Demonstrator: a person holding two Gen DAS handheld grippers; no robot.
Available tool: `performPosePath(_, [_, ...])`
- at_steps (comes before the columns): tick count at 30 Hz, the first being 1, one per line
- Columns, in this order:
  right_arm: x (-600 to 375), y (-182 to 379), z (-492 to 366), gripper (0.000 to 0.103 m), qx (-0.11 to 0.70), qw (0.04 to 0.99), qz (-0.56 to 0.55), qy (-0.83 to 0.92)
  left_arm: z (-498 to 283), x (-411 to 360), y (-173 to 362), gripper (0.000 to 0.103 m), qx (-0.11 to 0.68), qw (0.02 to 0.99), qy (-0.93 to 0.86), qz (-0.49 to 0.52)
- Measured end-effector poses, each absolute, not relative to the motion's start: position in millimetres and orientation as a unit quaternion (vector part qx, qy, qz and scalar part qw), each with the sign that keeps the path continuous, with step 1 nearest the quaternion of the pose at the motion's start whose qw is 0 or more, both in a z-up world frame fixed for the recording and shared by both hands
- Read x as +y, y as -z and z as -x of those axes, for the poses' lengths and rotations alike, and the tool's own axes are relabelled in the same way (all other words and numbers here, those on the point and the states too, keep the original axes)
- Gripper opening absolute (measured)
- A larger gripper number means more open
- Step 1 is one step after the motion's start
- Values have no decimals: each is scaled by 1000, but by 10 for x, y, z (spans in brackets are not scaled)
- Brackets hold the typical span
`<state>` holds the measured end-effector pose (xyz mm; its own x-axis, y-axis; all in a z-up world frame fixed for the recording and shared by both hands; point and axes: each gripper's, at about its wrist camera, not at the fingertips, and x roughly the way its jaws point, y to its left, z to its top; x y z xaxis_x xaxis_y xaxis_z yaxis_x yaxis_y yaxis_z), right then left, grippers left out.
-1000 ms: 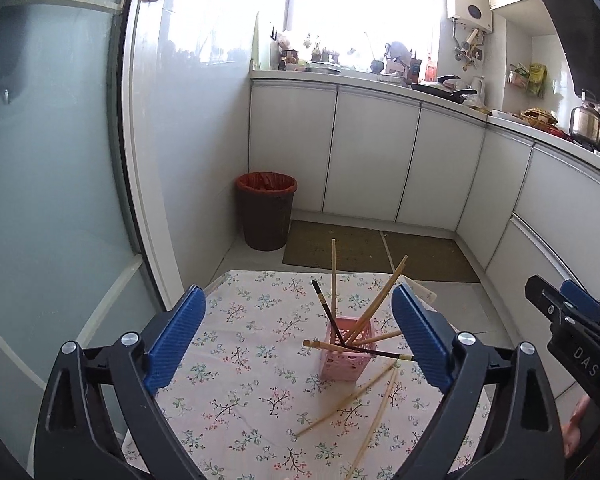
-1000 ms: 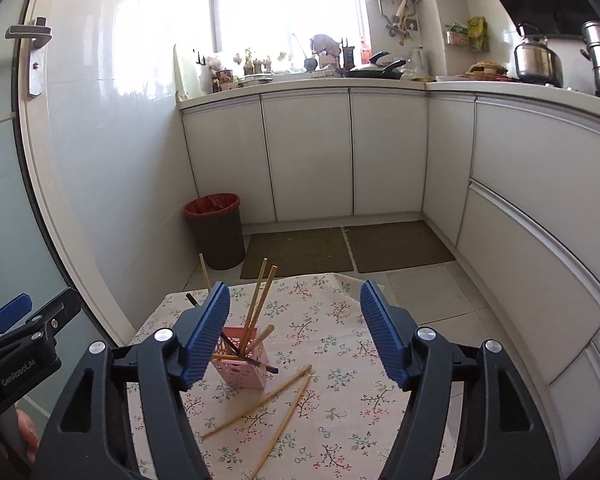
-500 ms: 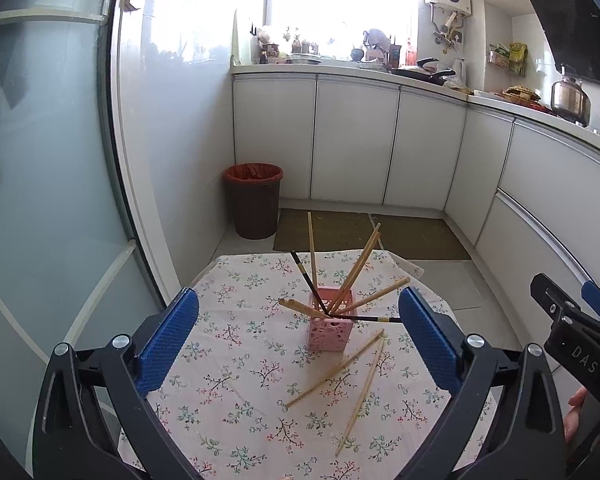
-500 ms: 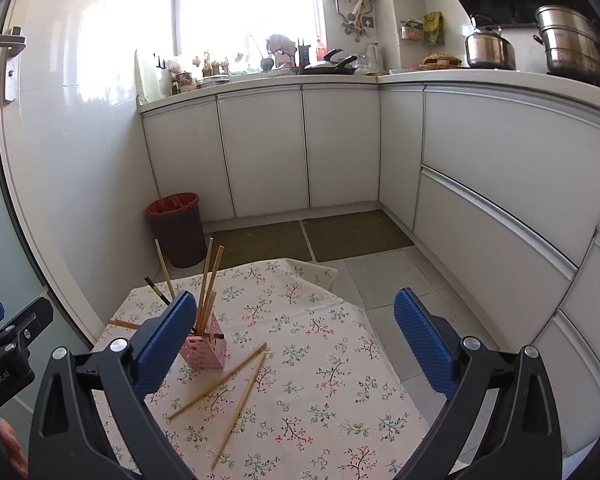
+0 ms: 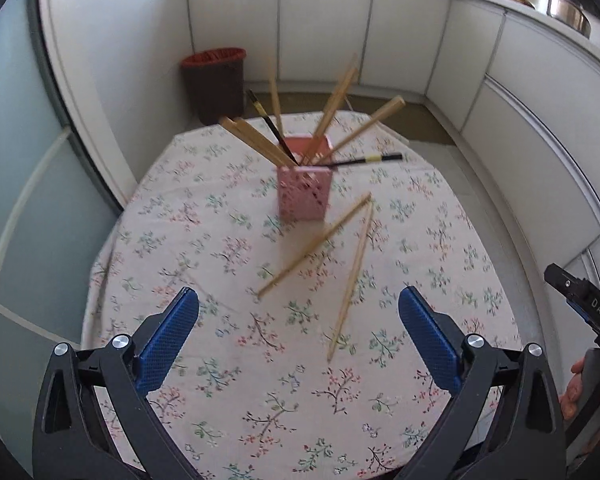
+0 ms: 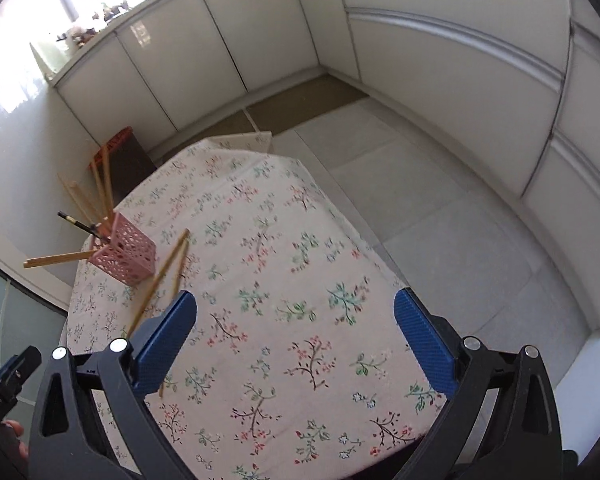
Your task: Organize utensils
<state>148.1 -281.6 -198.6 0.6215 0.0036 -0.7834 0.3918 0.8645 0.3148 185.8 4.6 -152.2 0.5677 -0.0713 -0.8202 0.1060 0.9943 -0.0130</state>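
Note:
A pink perforated holder [image 5: 304,194] stands on the floral tablecloth [image 5: 228,360] with several wooden and black chopsticks [image 5: 332,100] fanned out of it. Two loose wooden chopsticks [image 5: 314,246] lie on the cloth in front of the holder, their far tips nearly touching. My left gripper [image 5: 298,334] is open and empty, above the cloth just short of their near ends. My right gripper [image 6: 296,336] is open and empty over the right part of the table; the holder [image 6: 124,254] and loose chopsticks [image 6: 160,276] lie to its left.
A dark bin with a red rim [image 5: 216,80] stands on the floor beyond the table. White cabinets [image 5: 400,32] line the far and right walls. A glass door [image 5: 16,152] is at the left. The table's right edge [image 6: 376,256] drops to the tiled floor.
Both grippers have tilted down and moved in over the table. The holder and loose chopsticks now appear closer. The jaws stay open.

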Motion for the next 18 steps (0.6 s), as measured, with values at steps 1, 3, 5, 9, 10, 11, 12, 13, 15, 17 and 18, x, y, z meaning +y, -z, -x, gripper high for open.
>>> performPosePath(1, [-2874,2076,-1482,96,430,861,-247,115,-1876,-49,1620,96,469,881,58,-28])
performPosePath(3, [-2989,2197,-1493,96,442,848,-268,118,-1907,-259,1765,95,473,876,79,-53])
performPosePath(5, [-3089,2222,-1492,96,442,842,-286,122,-1922,-490,1867,95,475,869,104,-88])
performPosePath(9, [-3263,2227,-1448,96,428,831,-332,131,-1989,-1045,2162,95,475,845,149,-196])
performPosePath(10, [-3307,2231,-1429,96,424,826,-347,132,-2027,-1192,2265,95,473,838,150,-227])
performPosePath(11, [-3352,2241,-1434,96,422,822,-359,131,-2070,-1308,2356,95,470,833,145,-252])
performPosePath(12, [-3389,2252,-1428,96,421,818,-369,131,-2134,-1435,2464,95,465,829,128,-283])
performPosePath(13, [-3421,2269,-1426,96,421,814,-378,133,-2187,-1506,2532,94,459,826,112,-306])
performPosePath(15, [-3470,2291,-1432,96,425,808,-386,133,-2370,-1651,2678,85,464,815,90,-334])
performPosePath(17, [-3493,2339,-1456,96,433,800,-393,130,-2608,-1709,2758,75,505,802,106,-302])
performPosePath(18, [-3500,2356,-1456,96,436,798,-396,128,-2739,-1713,2780,72,524,797,116,-276])
